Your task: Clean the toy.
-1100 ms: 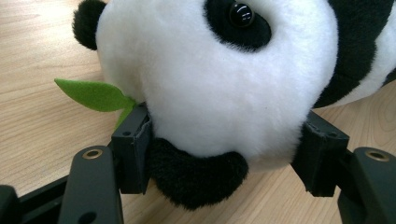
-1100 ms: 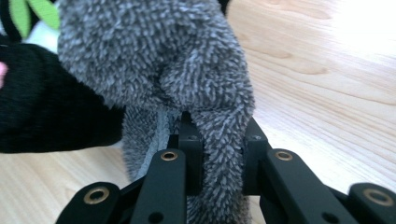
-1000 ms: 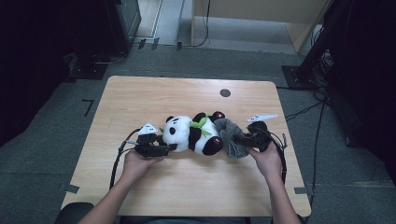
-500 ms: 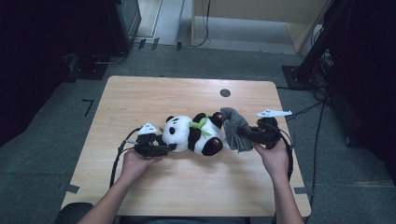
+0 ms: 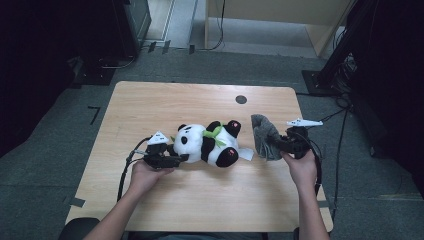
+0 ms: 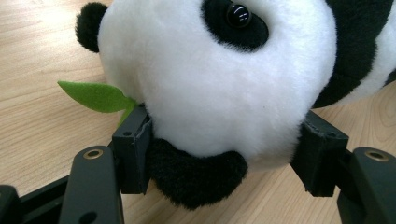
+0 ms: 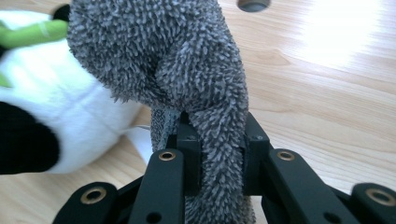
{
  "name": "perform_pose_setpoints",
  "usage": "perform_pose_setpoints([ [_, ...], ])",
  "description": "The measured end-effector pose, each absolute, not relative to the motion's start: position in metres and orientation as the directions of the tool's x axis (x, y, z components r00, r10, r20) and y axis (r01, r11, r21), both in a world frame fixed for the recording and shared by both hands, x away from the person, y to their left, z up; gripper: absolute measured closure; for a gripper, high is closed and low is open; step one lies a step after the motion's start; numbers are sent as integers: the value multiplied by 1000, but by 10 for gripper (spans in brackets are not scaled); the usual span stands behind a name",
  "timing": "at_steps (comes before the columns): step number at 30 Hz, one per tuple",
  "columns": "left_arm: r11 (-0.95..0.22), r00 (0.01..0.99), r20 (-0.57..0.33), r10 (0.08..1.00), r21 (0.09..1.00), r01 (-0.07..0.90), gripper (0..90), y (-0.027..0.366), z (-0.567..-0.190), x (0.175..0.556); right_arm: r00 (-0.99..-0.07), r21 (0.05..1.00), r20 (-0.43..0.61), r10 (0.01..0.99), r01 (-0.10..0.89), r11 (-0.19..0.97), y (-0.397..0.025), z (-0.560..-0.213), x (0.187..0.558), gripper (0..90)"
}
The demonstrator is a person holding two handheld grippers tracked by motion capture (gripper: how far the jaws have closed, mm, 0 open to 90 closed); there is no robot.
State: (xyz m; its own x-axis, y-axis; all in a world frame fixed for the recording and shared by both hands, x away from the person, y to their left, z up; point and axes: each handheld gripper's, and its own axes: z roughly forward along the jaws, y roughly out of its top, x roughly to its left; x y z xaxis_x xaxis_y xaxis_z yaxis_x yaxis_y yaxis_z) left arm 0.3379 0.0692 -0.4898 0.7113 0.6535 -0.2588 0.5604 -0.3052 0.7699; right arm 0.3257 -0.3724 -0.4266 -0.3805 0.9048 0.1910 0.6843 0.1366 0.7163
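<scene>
1. My left gripper (image 5: 172,160) clamps the panda plush (image 5: 210,145) at its head; in the left gripper view the 2 jaws press into the white fur on either side, above the black ear.
2. My right gripper (image 5: 282,145) is closed tight on a grey fuzzy cloth (image 5: 264,134), which stands bunched between the jaws in the right gripper view.
3. Since 1 second ago, the cloth has come off the panda's lower end: it now hangs right of centre in the high view, apart from the plush.
4. The panda lies mid-frame on the wooden table (image 5: 150,105), unmoved.
5. I judge the cloth is freed, so setting it aside or wiping comes next.
</scene>
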Motion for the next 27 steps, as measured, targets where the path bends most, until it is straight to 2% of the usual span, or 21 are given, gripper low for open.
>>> perform_pose_setpoints([
  [11, -304, 712, -259, 652, 771, 559, 330, 69, -490, 338, -328, 701, 155, 932, 701, 130, -394, -457, 347, 758],
  [22, -301, 711, -257, 654, 774, 557, 330, 69, -491, 337, -238, 642, 184, 954, 763, 67, -407, -489, 370, 755],
  [27, -302, 711, -257, 654, 773, 558, 329, 69, -491, 337, -244, 639, 171, 955, 765, 81, -408, -496, 376, 742],
])
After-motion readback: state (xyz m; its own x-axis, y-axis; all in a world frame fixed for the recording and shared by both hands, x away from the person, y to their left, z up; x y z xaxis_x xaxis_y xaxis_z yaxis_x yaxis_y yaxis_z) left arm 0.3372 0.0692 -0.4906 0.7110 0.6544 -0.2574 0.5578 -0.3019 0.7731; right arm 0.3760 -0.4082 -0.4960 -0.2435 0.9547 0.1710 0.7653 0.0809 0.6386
